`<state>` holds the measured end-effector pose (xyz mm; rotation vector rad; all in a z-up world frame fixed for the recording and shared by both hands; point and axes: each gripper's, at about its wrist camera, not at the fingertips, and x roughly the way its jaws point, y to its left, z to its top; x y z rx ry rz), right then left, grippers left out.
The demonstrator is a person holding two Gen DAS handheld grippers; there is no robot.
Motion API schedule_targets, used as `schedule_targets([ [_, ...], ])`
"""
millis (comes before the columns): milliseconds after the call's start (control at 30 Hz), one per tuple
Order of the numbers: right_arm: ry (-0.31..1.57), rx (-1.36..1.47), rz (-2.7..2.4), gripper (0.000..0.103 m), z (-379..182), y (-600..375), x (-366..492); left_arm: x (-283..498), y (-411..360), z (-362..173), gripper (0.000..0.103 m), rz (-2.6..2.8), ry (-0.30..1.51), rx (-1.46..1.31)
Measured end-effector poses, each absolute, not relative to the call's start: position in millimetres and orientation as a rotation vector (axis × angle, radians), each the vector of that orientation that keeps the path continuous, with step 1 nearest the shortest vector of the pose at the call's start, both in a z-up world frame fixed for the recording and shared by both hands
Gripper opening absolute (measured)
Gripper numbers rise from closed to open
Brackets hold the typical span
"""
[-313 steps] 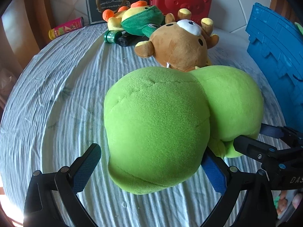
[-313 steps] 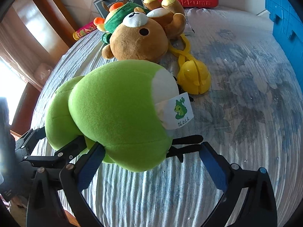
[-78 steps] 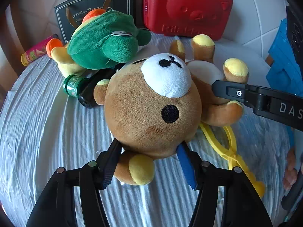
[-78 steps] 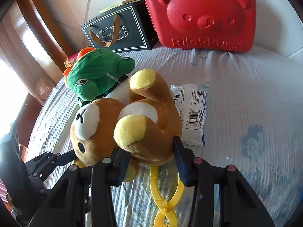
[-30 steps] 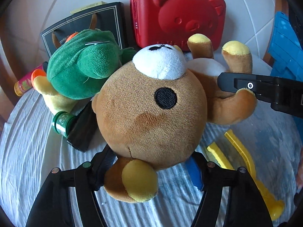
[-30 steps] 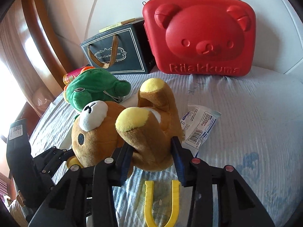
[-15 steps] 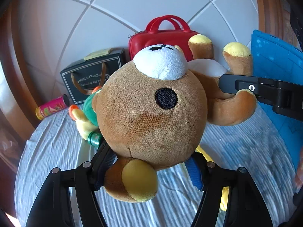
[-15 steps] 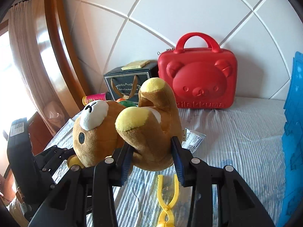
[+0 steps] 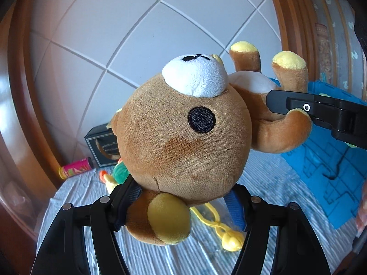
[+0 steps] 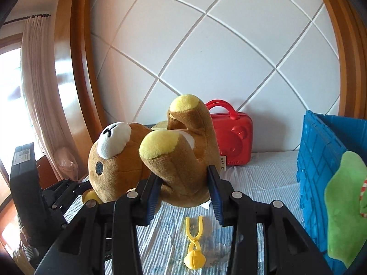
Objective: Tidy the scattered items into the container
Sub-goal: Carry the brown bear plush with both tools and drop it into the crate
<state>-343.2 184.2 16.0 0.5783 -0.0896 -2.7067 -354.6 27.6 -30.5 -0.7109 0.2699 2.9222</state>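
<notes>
Left gripper [image 9: 183,194] clamped on the head of the brown plush bear [image 9: 183,133], blue pads pressed into the plush at either side. Right gripper [image 10: 184,190] clamped on the bear's [image 10: 179,160] lower body, legs sticking up between the fingers. Bear held off the bed by both, lying on its back, snout upward.

Below it on the striped sheet [image 10: 263,178]: yellow plastic tongs [image 10: 194,245], arms narrow with only a small gap at the tips, holding nothing (in the left view mostly hidden under the bear, only the yellow end [image 9: 229,240] showing).

To the right, blue plastic crate [image 10: 321,160], near side wall facing the camera. Green plush [image 10: 344,206] inside or at its opening, cut off by the frame edge; cannot tell how deep it sits.

Farther back against the white padded headboard [image 10: 229,57]: red bear-face case [image 10: 234,142], partly behind the bear's leg. Left view shows a dark gift box [image 9: 101,144] and pink tube [image 9: 75,168]; a green-and-orange plush [image 9: 114,174] peeks out behind the bear's head, mostly hidden.
</notes>
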Motion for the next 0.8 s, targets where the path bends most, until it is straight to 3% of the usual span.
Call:
schedule_targets([
  [433,-0.069,0.425,-2.965,0.039,102,310,-253,-306,156,61,0.070,2.755,0.275,-0.509],
  [800,-0.054,0.468,-3.025,0.039,123,507,-242,-289,383,81,0.070,2.683,0.294,-0.525],
])
